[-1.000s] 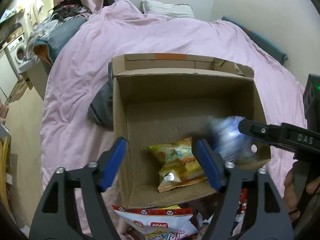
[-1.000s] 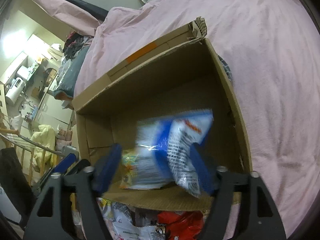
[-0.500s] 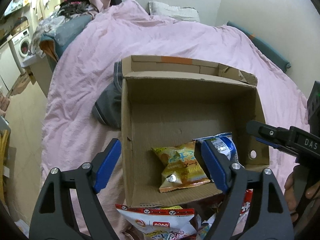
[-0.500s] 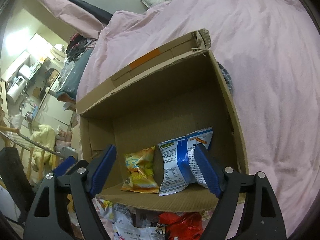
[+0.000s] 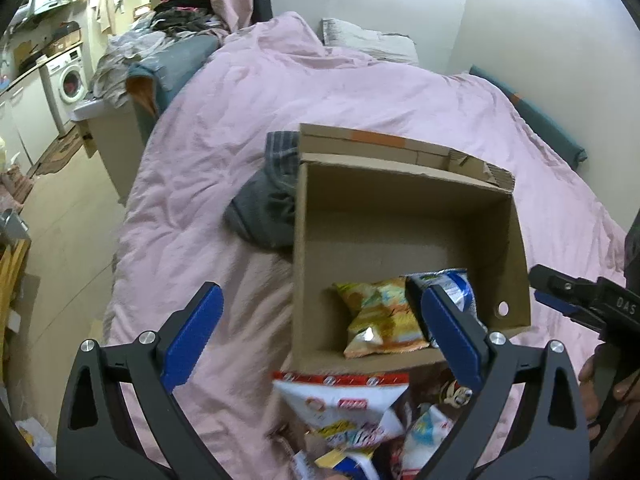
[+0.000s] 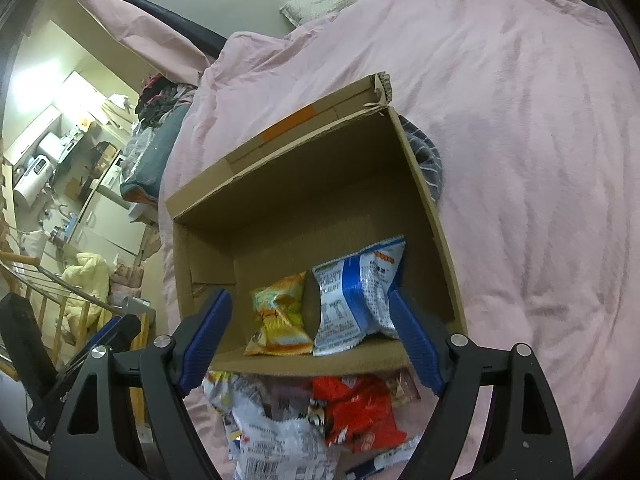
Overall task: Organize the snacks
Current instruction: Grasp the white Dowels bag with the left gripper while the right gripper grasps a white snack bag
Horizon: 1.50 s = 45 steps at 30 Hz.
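**Two packets boxed, a heap of snacks yet to go**

The right gripper (image 6: pixel 308 336) hangs with its blue pads spread wide and nothing between them, poised above the near wall of a cardboard box (image 6: pixel 424 200) that sits on a bed covered in a pink duvet (image 6: pixel 520 120). The left gripper (image 5: pixel 316 332) is likewise spread apart and empty, hovering over the near left corner of the same box; from its camera the right gripper shows only as a black arm at the far right edge.

Inside the box, against the near wall, lie two packets side by side and touching: a yellow snack bag (image 6: pixel 278 316) to the left and a blue-and-white snack bag (image 6: pixel 356 292) to the right, the latter leaning on the box's right wall. The rest of the box floor is bare cardboard.

Just outside the near wall, a loose pile of snacks (image 6: pixel 296 420) waits on the duvet, among them a red packet (image 6: pixel 356 412) and a white packet with a red band (image 5: pixel 344 396); several others are too blurred to identify. A grey garment (image 5: pixel 268 208) lies against the box's far left side.

By the look of it the sorting has barely begun: two packets in, most of the heap still outside, and either gripper is free to take the next.
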Each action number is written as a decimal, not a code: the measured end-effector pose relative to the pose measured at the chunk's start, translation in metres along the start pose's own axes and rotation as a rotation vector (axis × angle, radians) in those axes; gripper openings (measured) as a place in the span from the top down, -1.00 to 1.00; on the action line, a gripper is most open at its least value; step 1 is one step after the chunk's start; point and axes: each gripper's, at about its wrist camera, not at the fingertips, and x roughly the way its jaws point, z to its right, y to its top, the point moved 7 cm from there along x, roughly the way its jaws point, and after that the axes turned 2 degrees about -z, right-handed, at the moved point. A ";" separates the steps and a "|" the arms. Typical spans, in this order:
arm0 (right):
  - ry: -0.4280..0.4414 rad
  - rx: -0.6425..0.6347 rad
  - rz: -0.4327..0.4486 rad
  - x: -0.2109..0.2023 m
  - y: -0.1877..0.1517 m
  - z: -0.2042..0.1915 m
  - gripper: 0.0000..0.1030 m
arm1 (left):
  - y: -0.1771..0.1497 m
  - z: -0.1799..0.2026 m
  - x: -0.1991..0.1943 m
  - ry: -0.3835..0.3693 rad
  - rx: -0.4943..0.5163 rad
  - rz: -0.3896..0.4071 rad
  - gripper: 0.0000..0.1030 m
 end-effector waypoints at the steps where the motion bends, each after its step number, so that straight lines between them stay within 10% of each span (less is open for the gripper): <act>1: 0.001 0.006 -0.001 -0.002 -0.003 0.001 -0.63 | -0.005 -0.004 -0.001 0.002 -0.013 -0.012 -0.91; 17: 0.040 0.068 -0.056 -0.019 -0.059 0.010 -0.63 | -0.104 -0.014 0.040 -0.090 -0.123 -0.337 -0.91; 31: 0.014 0.059 -0.091 -0.029 -0.085 0.033 -0.63 | -0.120 0.013 0.082 -0.084 -0.063 -0.355 -0.90; 35: 0.010 0.057 -0.093 -0.030 -0.087 0.036 -0.63 | -0.120 0.014 0.086 -0.097 -0.082 -0.363 -0.35; 45: 0.061 0.076 -0.128 -0.021 -0.092 0.029 -0.63 | -0.111 0.008 0.056 -0.079 -0.063 -0.340 0.05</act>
